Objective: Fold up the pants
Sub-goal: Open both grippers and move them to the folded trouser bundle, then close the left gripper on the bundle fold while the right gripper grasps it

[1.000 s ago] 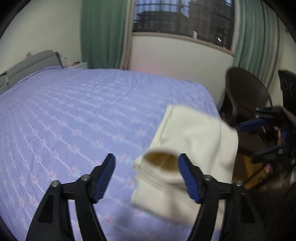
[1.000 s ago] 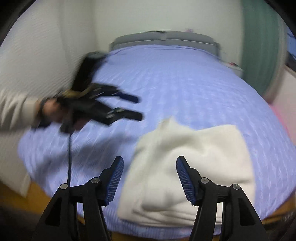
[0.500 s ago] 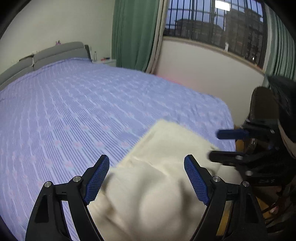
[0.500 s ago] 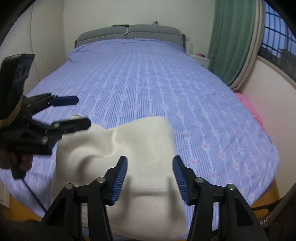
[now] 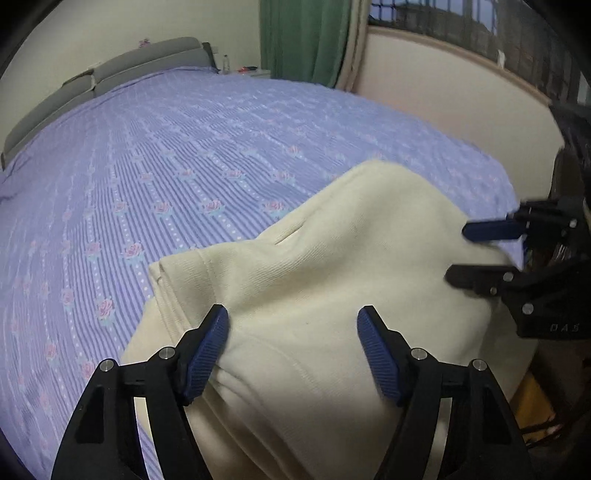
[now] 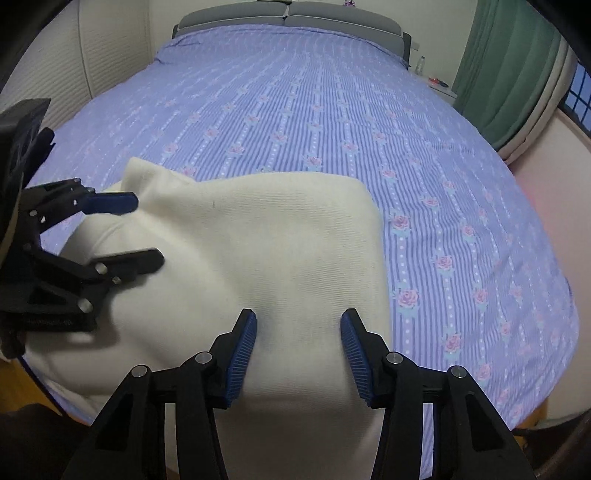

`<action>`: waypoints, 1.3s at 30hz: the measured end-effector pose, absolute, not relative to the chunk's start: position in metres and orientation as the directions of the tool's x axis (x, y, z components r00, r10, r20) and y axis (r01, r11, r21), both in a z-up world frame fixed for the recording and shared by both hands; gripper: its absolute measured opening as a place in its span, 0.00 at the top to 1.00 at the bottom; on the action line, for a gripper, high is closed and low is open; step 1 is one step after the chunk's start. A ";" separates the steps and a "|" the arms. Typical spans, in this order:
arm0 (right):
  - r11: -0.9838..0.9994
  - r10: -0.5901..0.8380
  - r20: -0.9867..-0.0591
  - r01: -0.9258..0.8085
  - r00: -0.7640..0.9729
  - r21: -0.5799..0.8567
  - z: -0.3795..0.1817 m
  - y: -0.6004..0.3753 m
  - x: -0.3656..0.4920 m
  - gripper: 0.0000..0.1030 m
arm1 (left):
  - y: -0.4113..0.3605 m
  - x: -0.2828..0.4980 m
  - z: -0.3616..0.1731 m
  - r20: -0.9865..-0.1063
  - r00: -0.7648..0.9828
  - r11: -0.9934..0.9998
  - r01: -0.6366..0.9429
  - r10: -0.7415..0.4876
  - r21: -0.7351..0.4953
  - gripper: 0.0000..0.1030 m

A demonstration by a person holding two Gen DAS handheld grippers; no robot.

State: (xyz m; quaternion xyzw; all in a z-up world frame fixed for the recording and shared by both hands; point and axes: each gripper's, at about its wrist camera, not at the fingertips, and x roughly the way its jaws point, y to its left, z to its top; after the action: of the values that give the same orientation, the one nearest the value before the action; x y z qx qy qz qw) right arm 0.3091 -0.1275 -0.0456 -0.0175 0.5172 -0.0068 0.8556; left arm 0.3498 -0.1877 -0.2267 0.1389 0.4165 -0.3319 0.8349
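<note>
Pants (image 6: 258,240): 1; grippers: 2, jaws apart.

pants (image 6: 258,240) now flatter | right claw (image 6: 298,343) narrowed | left claw (image 5: 293,343) moved over cloth

A purple floral bedspread (image 6: 332,122) meets a grey headboard (image 6: 288,11) beside green curtains (image 5: 303,37).

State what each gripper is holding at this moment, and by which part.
Nothing is held. The left gripper and the right gripper both stand open over the cream pants on the bed; no cloth is pinched.
</note>
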 end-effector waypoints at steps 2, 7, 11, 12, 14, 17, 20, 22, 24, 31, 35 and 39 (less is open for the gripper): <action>1.000 0.006 -0.878 0.016 0.478 0.016 -0.034 -0.134 0.304 0.49 | -0.179 0.345 -0.215 -0.784 0.457 0.773 0.633 -0.420 -0.046 0.30; 0.985 0.032 -0.854 0.127 0.519 0.114 -0.006 -0.156 0.277 0.28 | -0.149 0.323 -0.180 -0.770 0.530 0.844 0.536 -0.355 -0.021 0.14; 0.959 0.046 -0.834 0.208 0.549 0.190 0.010 -0.173 0.254 0.16 | -0.132 0.307 -0.174 -0.780 0.573 0.898 0.439 -0.252 0.032 0.00; 0.951 0.054 -0.831 0.225 0.553 0.211 0.009 -0.179 0.250 0.14 | -0.129 0.307 -0.176 -0.791 0.569 0.912 0.410 -0.225 0.035 0.00; 0.942 0.072 -0.827 0.235 0.557 0.240 0.003 -0.188 0.250 0.12 | -0.123 0.308 -0.185 -0.822 0.534 0.939 0.345 -0.197 -0.001 0.00; 0.922 0.127 -0.826 0.241 0.550 0.303 -0.012 -0.201 0.257 0.12 | -0.117 0.316 -0.200 -0.856 0.472 0.962 0.255 -0.209 -0.095 0.00; 0.902 0.199 -0.821 0.228 0.534 0.367 -0.027 -0.211 0.270 0.12 | -0.116 0.327 -0.212 -0.871 0.432 0.967 0.204 -0.232 -0.156 0.01; 0.893 0.248 -0.825 0.210 0.509 0.398 -0.041 -0.216 0.282 0.12 | -0.120 0.331 -0.219 -0.871 0.434 0.968 0.192 -0.229 -0.159 0.01; 0.880 0.292 -0.826 0.202 0.482 0.429 -0.051 -0.219 0.291 0.12 | -0.126 0.337 -0.225 -0.873 0.436 0.970 0.195 -0.218 -0.145 0.01; 0.853 0.416 -0.816 0.138 0.401 0.503 -0.088 -0.219 0.321 0.12 | -0.139 0.348 -0.245 -0.890 0.404 0.973 0.173 -0.209 -0.150 0.01; 0.818 0.481 -0.791 0.130 0.378 0.560 -0.102 -0.221 0.331 0.10 | -0.139 0.352 -0.256 -0.898 0.387 0.975 0.156 -0.209 -0.160 0.00; 0.777 0.549 -0.763 0.128 0.343 0.616 -0.114 -0.221 0.337 0.10 | -0.140 0.356 -0.265 -0.903 0.372 0.973 0.155 -0.216 -0.168 0.00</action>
State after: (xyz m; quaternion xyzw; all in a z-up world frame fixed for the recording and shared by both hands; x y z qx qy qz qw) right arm 0.3369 -0.2206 -0.1145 0.3039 0.5564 0.1383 0.7609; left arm 0.3563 -0.1403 -0.2650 -0.0275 0.5489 -0.1119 0.8279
